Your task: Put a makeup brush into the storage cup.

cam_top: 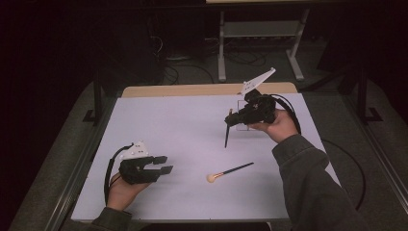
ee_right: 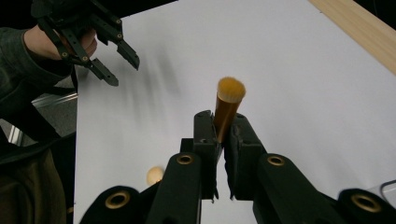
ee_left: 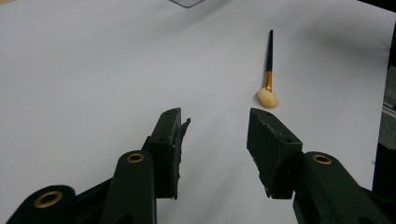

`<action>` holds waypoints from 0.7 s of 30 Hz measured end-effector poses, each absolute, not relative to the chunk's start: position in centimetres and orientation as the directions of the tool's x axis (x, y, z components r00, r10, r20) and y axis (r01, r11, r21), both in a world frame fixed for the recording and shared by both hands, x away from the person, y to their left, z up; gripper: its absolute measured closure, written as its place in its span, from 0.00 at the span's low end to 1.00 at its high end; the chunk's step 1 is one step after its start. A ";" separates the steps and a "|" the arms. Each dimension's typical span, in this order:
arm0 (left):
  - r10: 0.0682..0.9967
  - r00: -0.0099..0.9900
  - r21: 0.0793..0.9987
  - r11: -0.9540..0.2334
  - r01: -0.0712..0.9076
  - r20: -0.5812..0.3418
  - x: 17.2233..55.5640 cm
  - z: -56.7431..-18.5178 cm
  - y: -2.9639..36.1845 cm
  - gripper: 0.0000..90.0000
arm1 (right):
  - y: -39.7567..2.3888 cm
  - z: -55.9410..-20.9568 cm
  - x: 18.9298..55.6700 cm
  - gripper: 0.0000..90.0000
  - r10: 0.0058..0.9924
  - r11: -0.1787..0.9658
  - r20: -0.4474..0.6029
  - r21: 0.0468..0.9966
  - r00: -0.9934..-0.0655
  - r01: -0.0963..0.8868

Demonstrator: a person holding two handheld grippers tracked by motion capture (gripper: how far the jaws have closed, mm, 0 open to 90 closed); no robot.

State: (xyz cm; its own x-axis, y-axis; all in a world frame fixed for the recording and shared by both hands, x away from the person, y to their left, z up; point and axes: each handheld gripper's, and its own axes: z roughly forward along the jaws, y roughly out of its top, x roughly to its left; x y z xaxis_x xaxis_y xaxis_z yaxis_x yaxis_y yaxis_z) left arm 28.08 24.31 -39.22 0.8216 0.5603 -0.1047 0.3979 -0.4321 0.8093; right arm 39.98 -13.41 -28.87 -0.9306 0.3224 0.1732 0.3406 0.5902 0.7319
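Your right gripper (ee_right: 223, 135) clenches a gold-ferruled, tan-bristled makeup brush (ee_right: 229, 105), your left gripper (ee_left: 215, 135) gapes empty, and a second black-handled, cream-tipped brush (cam_top: 230, 171) lies unobstructed between them on the white table (cam_top: 183, 125).

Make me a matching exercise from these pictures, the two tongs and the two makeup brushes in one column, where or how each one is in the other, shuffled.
Things:
1. left tongs
2. right tongs
3. makeup brush with the pale tip
4. makeup brush with the gold ferrule

States:
A. lying flat on the white table
B. clamped between two pads
C. open, nothing between the pads
D. shut on a brush, raised above the table

Pairs: 1-C, 2-D, 3-A, 4-B
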 end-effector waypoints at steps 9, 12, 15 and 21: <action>0.573 0.812 0.815 -0.416 0.403 -0.109 28.0 -39.1 24.7 0.60 | -13.4 -27.7 41.0 0.92 0.334 0.608 0.147 0.721 -0.931 0.332; 0.575 0.811 0.818 -0.412 0.402 -0.109 28.0 -39.1 24.8 0.60 | -13.6 -27.3 41.4 0.92 0.345 0.606 0.144 0.721 -0.928 0.337; 0.576 0.810 0.816 -0.413 0.404 -0.109 28.0 -39.1 24.9 0.60 | -13.8 -27.0 41.9 0.92 0.351 0.599 0.145 0.725 -0.925 0.341; 0.578 0.809 0.816 -0.413 0.405 -0.109 28.0 -39.1 25.1 0.59 | -14.6 -26.4 43.0 0.92 0.376 0.590 0.136 0.728 -0.917 0.350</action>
